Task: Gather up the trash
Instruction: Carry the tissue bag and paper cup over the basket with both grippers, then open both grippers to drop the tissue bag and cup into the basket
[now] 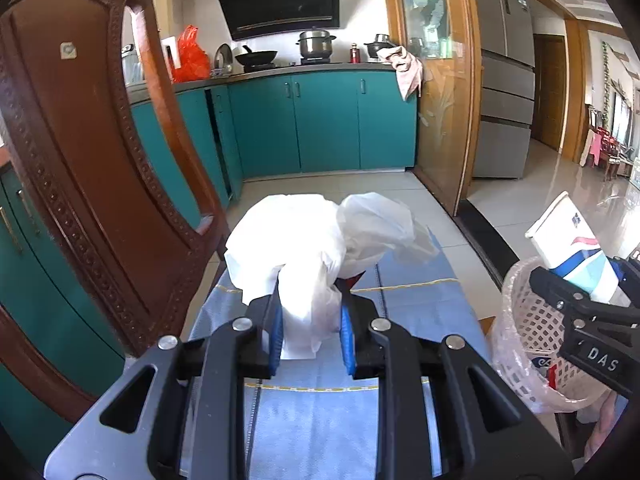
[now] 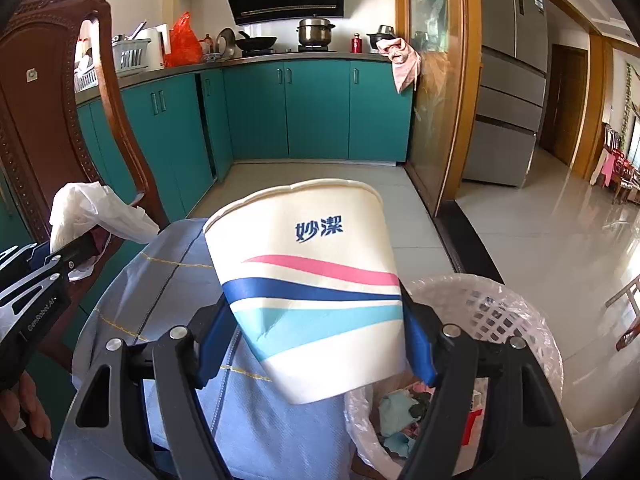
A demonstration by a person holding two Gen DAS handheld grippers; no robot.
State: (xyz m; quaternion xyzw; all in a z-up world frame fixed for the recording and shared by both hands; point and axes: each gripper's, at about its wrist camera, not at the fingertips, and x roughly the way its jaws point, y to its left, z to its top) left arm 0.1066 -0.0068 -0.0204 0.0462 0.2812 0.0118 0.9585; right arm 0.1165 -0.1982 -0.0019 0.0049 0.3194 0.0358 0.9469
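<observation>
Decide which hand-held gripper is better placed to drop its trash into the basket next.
Right: the right hand-held gripper holds the paper cup beside the basket; the left hand-held gripper, gripping white plastic, is farther away.

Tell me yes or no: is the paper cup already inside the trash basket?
No: the right hand-held gripper holds the paper cup above and beside the trash basket.

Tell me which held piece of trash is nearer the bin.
The striped paper cup in the right gripper; it hangs beside the bin, unlike the white bag.

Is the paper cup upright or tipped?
Tipped. In the right wrist view the paper cup, clamped in the right hand-held gripper, leans with its rim away from the camera, beside the lined basket.
</observation>
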